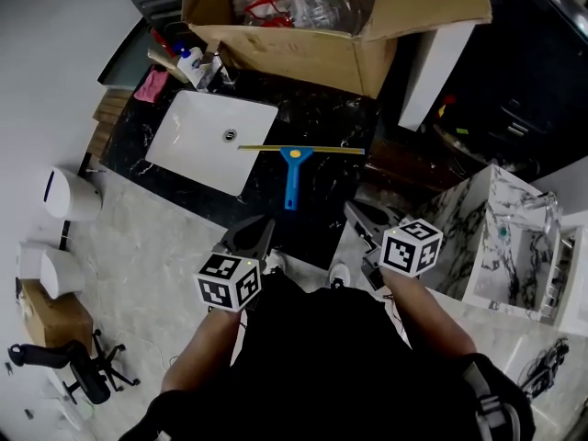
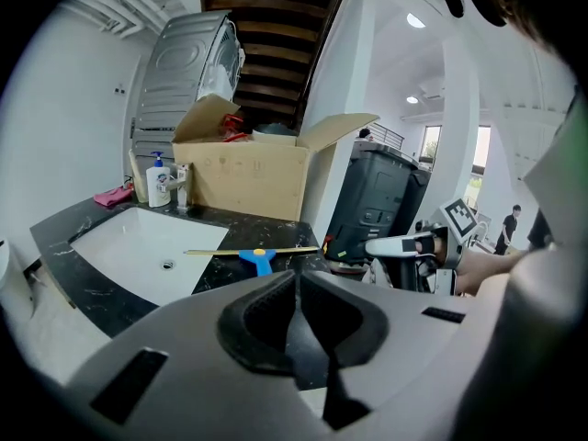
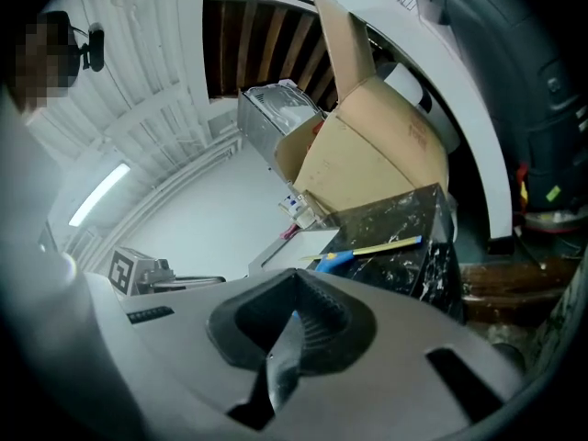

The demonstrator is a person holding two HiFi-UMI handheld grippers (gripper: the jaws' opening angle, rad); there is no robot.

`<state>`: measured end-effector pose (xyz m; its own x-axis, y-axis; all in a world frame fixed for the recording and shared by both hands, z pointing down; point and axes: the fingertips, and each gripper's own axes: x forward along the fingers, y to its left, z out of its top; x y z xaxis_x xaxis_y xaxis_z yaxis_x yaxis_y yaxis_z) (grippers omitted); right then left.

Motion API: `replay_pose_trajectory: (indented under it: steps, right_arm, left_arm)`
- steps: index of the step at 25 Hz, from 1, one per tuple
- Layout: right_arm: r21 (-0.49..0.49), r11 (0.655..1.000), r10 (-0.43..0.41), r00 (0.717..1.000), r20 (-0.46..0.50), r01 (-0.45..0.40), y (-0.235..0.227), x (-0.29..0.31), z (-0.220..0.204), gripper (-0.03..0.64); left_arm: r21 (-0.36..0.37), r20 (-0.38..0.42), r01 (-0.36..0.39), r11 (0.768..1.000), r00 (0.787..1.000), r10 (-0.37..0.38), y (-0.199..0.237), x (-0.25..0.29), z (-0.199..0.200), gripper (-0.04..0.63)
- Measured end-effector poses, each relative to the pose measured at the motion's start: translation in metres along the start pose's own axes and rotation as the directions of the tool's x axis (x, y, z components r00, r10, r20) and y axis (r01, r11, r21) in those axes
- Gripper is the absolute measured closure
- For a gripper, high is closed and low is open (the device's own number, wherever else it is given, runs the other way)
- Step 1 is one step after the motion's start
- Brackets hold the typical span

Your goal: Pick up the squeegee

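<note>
The squeegee (image 1: 292, 171) has a blue handle and a long yellow blade and lies flat on the black marble counter (image 1: 322, 209), just right of the white sink (image 1: 193, 145). Its handle points toward me. Both grippers hover short of the counter's near edge, apart from the squeegee. My left gripper (image 1: 254, 237) is shut and empty, below and left of the handle. My right gripper (image 1: 361, 219) is shut and empty, to the handle's lower right. The squeegee (image 2: 258, 256) shows ahead in the left gripper view, and the squeegee (image 3: 366, 249) lies ahead in the right gripper view.
A large open cardboard box (image 1: 312, 35) stands at the back of the counter. A soap bottle (image 1: 190, 65) and a pink cloth (image 1: 152, 85) sit by the sink's far corner. A black bin (image 2: 377, 211) stands right of the counter. A marble vanity (image 1: 501, 237) is at my right.
</note>
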<state>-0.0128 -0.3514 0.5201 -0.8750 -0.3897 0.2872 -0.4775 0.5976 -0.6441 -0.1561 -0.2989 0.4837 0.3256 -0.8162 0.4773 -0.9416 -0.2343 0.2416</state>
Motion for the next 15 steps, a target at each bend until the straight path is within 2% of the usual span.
replay_pose_trajectory:
  steps: [8, 15]
  right_arm:
    - [-0.036, 0.995, -0.09, 0.994, 0.058, 0.092, 0.003, 0.022, 0.017, 0.607]
    - [-0.075, 0.984, -0.159, 0.986, 0.045, 0.162, 0.015, 0.062, 0.015, 0.607]
  left_arm:
    - [0.075, -0.007, 0.108, 0.991, 0.994, -0.108, 0.023, 0.017, 0.025, 0.565]
    - [0.106, -0.011, 0.157, 0.982, 0.988, -0.157, 0.064, 0.021, 0.036, 0.565]
